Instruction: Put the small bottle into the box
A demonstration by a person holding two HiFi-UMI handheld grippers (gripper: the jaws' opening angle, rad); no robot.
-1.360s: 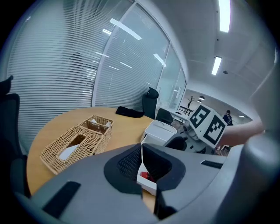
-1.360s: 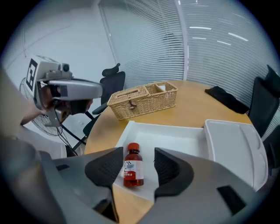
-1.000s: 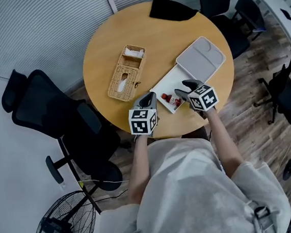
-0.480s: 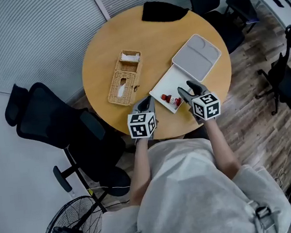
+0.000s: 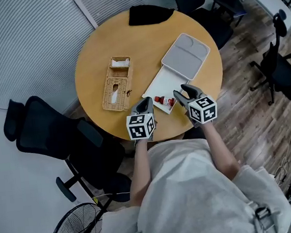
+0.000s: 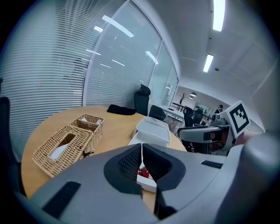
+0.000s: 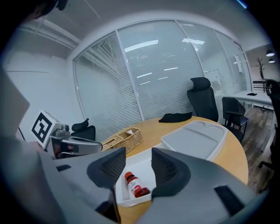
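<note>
From the head view, the small bottle (image 5: 162,101) lies on its side in the open white box (image 5: 165,80) at the round table's (image 5: 99,56) near edge, with the left gripper (image 5: 145,103) just left of the box and the right gripper (image 5: 182,92) at its right. In the left gripper view the jaws are pressed together with nothing between them. In the right gripper view the jaws are spread but closing, seemingly clear of the bottle, which lies in the box beyond them.

No legible text or numbers anywhere; small bottle (image 7: 134,185) label just a blur.
</note>
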